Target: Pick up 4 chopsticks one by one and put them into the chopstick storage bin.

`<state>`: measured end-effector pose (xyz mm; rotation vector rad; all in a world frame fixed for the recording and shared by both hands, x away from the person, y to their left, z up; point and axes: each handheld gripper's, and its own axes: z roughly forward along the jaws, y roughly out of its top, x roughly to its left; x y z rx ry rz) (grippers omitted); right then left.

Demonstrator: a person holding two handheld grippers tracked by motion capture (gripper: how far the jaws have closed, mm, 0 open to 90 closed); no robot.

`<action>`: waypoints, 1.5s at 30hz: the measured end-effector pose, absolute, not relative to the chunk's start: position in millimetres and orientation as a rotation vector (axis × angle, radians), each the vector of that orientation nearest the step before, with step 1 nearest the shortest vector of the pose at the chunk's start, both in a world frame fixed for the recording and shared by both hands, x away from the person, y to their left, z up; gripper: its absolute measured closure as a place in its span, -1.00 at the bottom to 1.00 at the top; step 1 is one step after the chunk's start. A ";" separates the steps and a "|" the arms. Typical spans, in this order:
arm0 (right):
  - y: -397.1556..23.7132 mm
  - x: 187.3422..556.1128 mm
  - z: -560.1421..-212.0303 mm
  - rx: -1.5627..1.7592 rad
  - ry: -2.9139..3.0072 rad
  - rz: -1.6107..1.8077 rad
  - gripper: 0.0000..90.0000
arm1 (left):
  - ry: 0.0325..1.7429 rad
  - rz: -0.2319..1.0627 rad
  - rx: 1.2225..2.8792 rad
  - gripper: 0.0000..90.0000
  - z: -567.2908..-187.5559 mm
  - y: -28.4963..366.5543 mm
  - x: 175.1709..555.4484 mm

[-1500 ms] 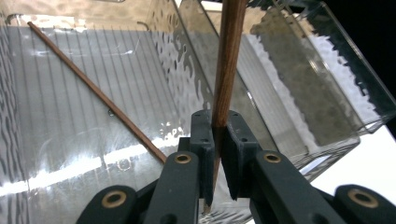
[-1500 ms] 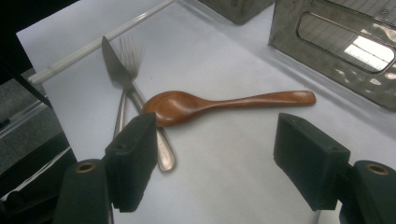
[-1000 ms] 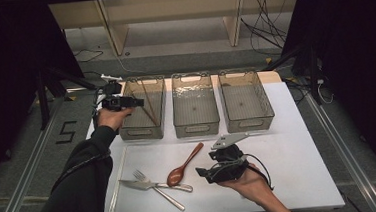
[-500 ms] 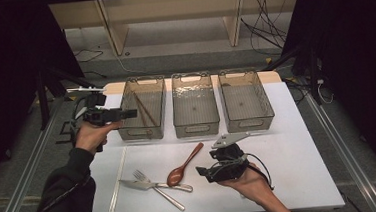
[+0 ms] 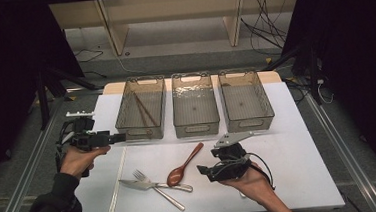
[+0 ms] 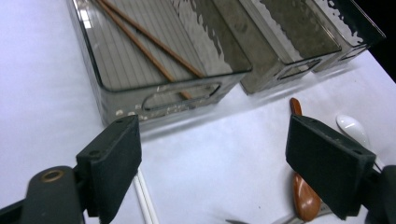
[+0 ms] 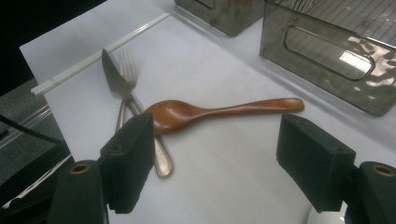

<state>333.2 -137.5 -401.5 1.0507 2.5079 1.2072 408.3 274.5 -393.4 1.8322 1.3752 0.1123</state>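
Observation:
My left gripper (image 5: 119,137) hovers over the table's left side, just off the near left corner of the left bin (image 5: 127,132). Its jaws have just been opening and stand open (image 6: 219,163) with nothing between them. Two brown chopsticks (image 6: 149,46) lie in that bin. My right gripper (image 5: 204,172) rests low near the front, open (image 7: 224,163), pointing at a wooden spoon (image 7: 210,112) that lies a little beyond its pads. A fork (image 7: 126,65) and a knife (image 7: 114,74) lie crossed under the spoon's bowl.
The middle bin (image 5: 196,128) and the right bin (image 5: 250,124) stand in a row with the left one. White chopsticks (image 5: 116,183) lie along the table's left edge. A white spoon (image 6: 352,128) lies by the right hand.
The left hand has drawn back from the left bin's corner, leftward and toward the near side. The right hand has kept still.

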 end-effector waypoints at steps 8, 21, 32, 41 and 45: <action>-149.4 332.0 -396.2 1.078 2.448 1.252 -0.36 | 1.437 0.138 1.930 -0.58 -409.4 278.4 395.3; -152.0 330.9 -395.8 1.086 2.444 1.250 -0.36 | 1.540 0.171 2.025 -0.58 -426.2 283.9 378.6; -151.7 330.9 -396.3 1.085 2.445 1.249 -0.36 | 1.554 0.189 2.096 -0.52 -429.4 276.8 371.4; -150.7 330.6 -397.1 1.081 2.451 1.244 -0.36 | 1.590 0.167 2.130 -0.33 -436.6 277.5 370.4; -150.2 330.3 -397.1 1.080 2.451 1.244 -0.36 | 1.575 0.130 2.138 -0.13 -438.6 276.8 369.7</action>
